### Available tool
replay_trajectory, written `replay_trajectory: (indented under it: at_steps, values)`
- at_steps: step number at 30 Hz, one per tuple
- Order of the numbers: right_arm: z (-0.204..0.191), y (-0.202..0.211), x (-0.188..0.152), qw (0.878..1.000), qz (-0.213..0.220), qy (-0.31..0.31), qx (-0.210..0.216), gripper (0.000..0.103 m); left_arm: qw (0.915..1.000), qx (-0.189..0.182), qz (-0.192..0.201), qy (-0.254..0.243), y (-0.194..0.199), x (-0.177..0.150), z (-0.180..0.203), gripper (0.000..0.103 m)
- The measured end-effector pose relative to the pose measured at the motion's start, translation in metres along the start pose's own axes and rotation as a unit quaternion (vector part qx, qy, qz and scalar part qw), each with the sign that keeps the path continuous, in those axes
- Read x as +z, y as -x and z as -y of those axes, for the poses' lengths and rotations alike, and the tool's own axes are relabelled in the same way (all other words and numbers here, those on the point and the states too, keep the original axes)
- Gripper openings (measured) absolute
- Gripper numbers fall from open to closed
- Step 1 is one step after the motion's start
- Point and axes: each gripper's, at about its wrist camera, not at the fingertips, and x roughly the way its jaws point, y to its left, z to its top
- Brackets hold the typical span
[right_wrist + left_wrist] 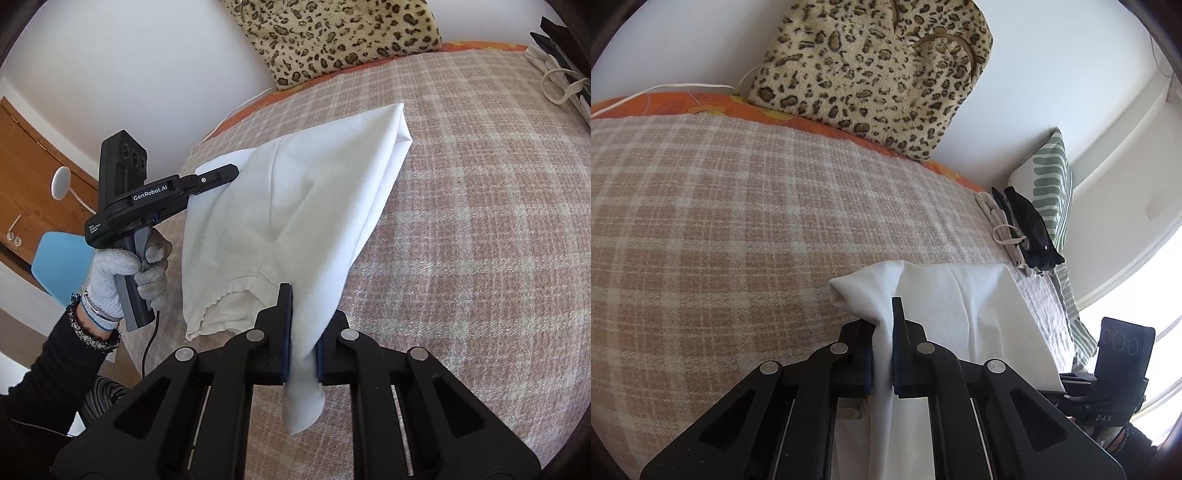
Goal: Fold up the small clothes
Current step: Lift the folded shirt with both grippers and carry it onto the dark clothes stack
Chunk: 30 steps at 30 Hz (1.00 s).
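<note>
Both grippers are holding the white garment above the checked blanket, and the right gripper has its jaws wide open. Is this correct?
Not quite. The right gripper is shut on the white garment, as the right wrist view shows. The rest holds: the left gripper also grips it above the checked blanket.

Black tool (221, 173) marked GenRobot.AI, grey knit glove (122, 273), black sleeve (48, 365), silver rivets
</note>
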Motion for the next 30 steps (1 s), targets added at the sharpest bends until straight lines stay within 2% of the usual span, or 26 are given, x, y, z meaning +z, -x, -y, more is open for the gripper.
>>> replay_trajectory:
  at_steps: [6, 16, 22, 30]
  values:
    - [-0.005, 0.005, 0.003, 1.000, 0.016, 0.012, -0.004, 0.011, 0.9997, 0.003, 0.016, -0.018, 0.012, 0.001, 0.020, 0.005]
    - [-0.007, 0.048, 0.001, 0.998, 0.048, 0.038, -0.032, 0.011, 0.9986, -0.011, 0.038, -0.034, 0.016, 0.001, 0.061, 0.004]
    - [0.006, 0.080, -0.006, 0.995, 0.072, 0.041, -0.054, 0.011, 0.9975, -0.038, 0.049, -0.035, 0.005, 0.003, 0.095, 0.003]
    - [0.041, 0.130, -0.013, 0.992, 0.105, 0.016, -0.067, 0.011, 0.9956, -0.055, 0.041, -0.063, -0.023, 0.012, 0.152, 0.003]
